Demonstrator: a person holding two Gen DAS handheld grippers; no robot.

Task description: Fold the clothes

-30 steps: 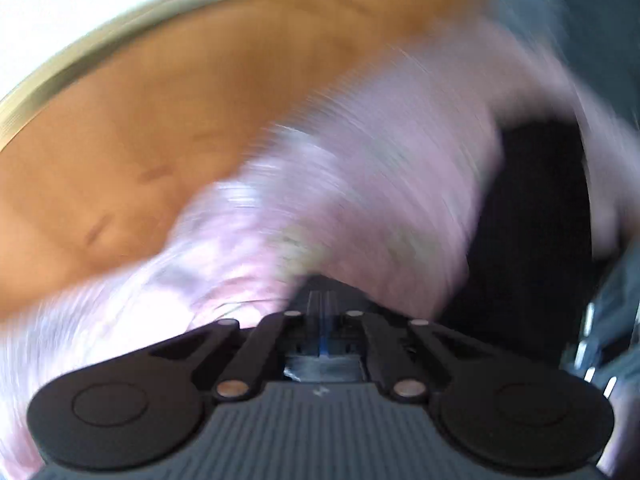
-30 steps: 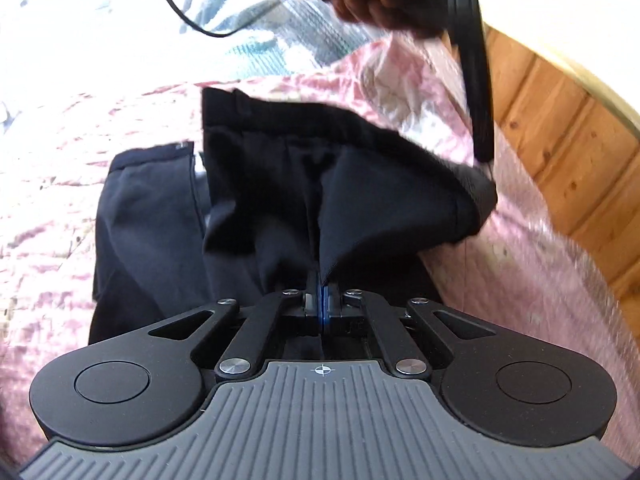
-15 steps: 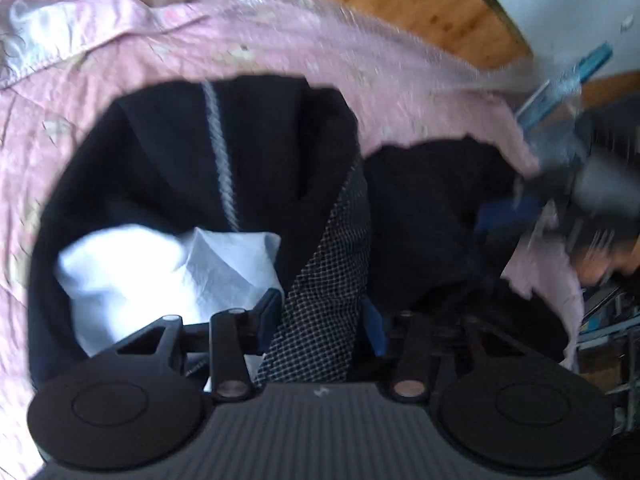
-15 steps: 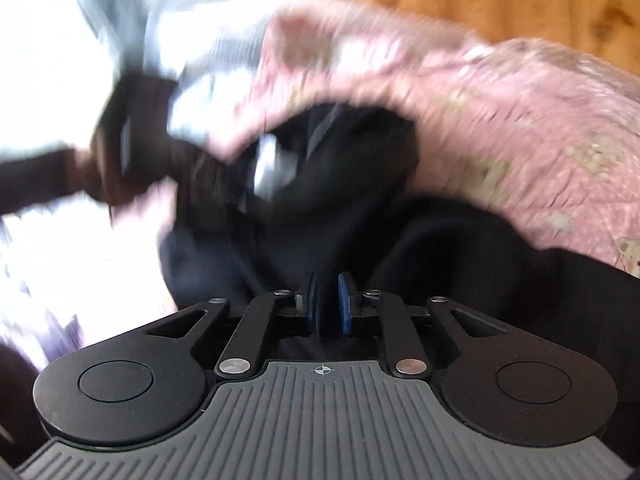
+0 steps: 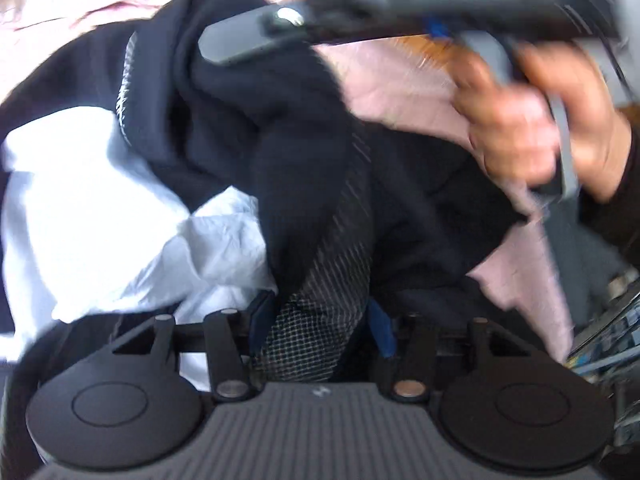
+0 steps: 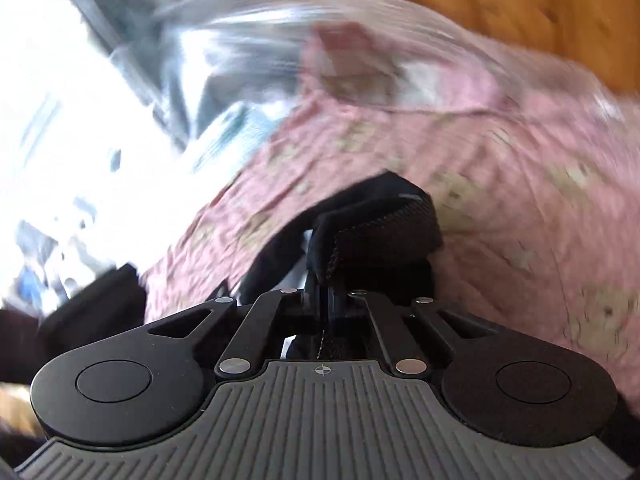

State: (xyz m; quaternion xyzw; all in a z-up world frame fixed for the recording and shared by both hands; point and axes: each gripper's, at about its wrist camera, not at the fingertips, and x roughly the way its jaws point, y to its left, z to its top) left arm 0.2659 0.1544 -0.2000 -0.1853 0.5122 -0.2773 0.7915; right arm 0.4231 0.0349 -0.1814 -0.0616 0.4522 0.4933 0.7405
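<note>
Black cloth, the garment (image 5: 256, 128) heaped on the pink bedspread (image 6: 520, 184) — left gripper (image 5: 316, 320), fingers just opened, now straddles its mesh lining unpinched; right gripper (image 6: 324, 300) has re-clamped a dark hem, ready for another fold.

Motion blur smears the pink quilt (image 6: 500, 152) and clear plastic (image 6: 248, 20) in the right wrist view, and the person's hand (image 5: 536, 120) in the left.
</note>
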